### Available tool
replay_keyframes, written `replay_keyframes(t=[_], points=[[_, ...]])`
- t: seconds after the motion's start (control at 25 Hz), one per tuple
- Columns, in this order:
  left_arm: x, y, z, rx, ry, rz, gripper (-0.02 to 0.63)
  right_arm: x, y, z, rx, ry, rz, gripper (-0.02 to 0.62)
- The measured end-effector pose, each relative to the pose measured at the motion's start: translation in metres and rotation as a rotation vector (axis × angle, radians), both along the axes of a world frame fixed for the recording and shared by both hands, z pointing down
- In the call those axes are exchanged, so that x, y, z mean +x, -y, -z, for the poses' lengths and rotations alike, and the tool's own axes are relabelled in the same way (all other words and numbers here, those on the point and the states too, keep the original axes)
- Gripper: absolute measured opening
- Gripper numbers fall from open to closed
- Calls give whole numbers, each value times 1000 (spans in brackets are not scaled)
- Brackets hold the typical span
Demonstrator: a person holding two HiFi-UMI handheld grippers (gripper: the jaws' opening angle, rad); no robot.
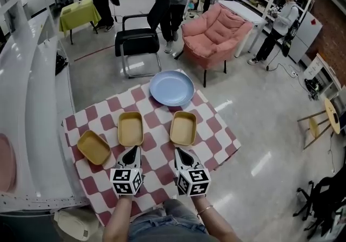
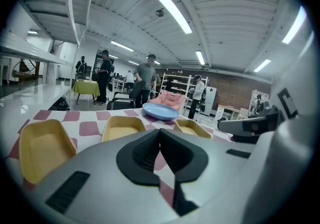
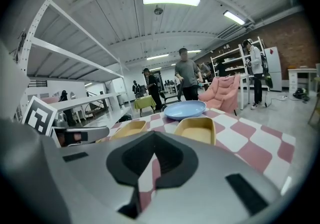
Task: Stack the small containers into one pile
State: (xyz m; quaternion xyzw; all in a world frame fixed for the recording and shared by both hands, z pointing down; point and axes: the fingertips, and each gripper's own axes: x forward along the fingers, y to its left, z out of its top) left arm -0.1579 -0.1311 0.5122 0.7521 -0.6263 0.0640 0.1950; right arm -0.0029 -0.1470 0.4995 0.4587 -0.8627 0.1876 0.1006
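Observation:
Three shallow yellow containers lie apart on the checked tablecloth: a left one [image 1: 93, 147], a middle one [image 1: 130, 128] and a right one [image 1: 183, 128]. My left gripper [image 1: 131, 154] sits just short of the middle container's near edge, shut and holding nothing. Just short of the right container, my right gripper [image 1: 181, 154] is also shut and empty. The left gripper view has the left container [image 2: 42, 148], middle container [image 2: 122, 128] and right container [image 2: 192, 128] beyond the closed tips [image 2: 160, 130]. The right gripper view shows the right container [image 3: 196, 130] and middle container [image 3: 126, 129].
A blue plate [image 1: 171, 87] rests at the table's far edge, behind the containers. Beyond the table stand a black chair [image 1: 137, 43] and a pink armchair [image 1: 215, 32], with several people further back. A white bench [image 1: 32, 100] runs along the left.

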Motion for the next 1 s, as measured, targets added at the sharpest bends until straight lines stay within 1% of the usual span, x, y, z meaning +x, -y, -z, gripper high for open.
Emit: replay_keyframes(t=[0.28,0.64,0.8,1.0], points=[[-23,10,-5,-14,17,89,17,-11,22,4,7,-11,57,11],[-67,14,-13,-54,39,224,17,-57,39,-2,-13,-13,192,11],[-79,19,-15,-67,53,267,17,-77,45,-5,-20,-12,248,9],[-91,22,-23,-104,61,310,18,-93,52,-11,-34,-17,295,11]])
